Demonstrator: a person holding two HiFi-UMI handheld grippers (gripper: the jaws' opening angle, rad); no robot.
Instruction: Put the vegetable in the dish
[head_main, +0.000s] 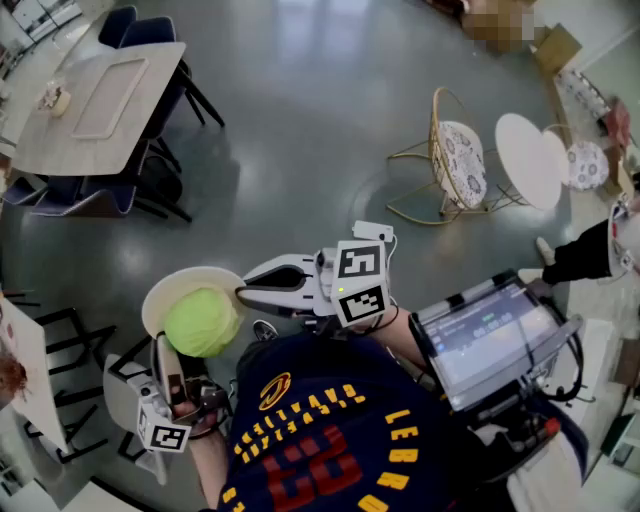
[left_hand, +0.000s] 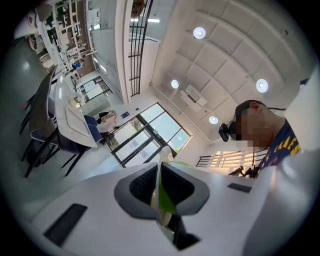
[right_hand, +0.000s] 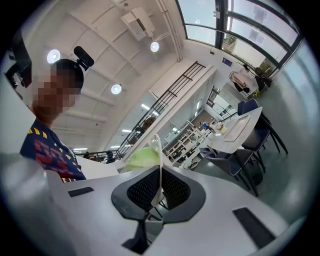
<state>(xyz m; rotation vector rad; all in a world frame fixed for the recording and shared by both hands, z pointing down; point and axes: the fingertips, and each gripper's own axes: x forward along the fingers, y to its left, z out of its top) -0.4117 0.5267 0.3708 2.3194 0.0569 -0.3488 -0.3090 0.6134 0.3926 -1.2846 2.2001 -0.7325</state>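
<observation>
Two grippers are closed on one dish (head_main: 163, 297), which is held in the air above the floor, close in front of the person. At the far left a table (head_main: 100, 105) stands well apart and plays no part.

The left gripper (head_main: 166, 346) is set at the dish's near edge. In the left gripper view its jaws (left_hand: 160, 192) are pressed onto the thin white rim (left_hand: 163, 167), with a sliver of green (left_hand: 181, 164) behind.

The cabbage (head_main: 203, 322) already lies in the dish, towards the near side. It is nearly round, so no long axis can be named, and which way its stalk points cannot be told. It is judged firm and fairly heavy for its size, with loose outer leaves, and apt to roll on so shallow a dish. The dish is stiff, smooth and likely breakable, so it is best kept level and gripped well over the rim.

The right gripper (head_main: 246, 291) comes in from the right. In the right gripper view its jaws (right_hand: 159, 187) are clamped on the rim (right_hand: 157, 150), with the cabbage (right_hand: 142, 157) just beyond.

A screen (head_main: 488, 340) is carried further right.
</observation>
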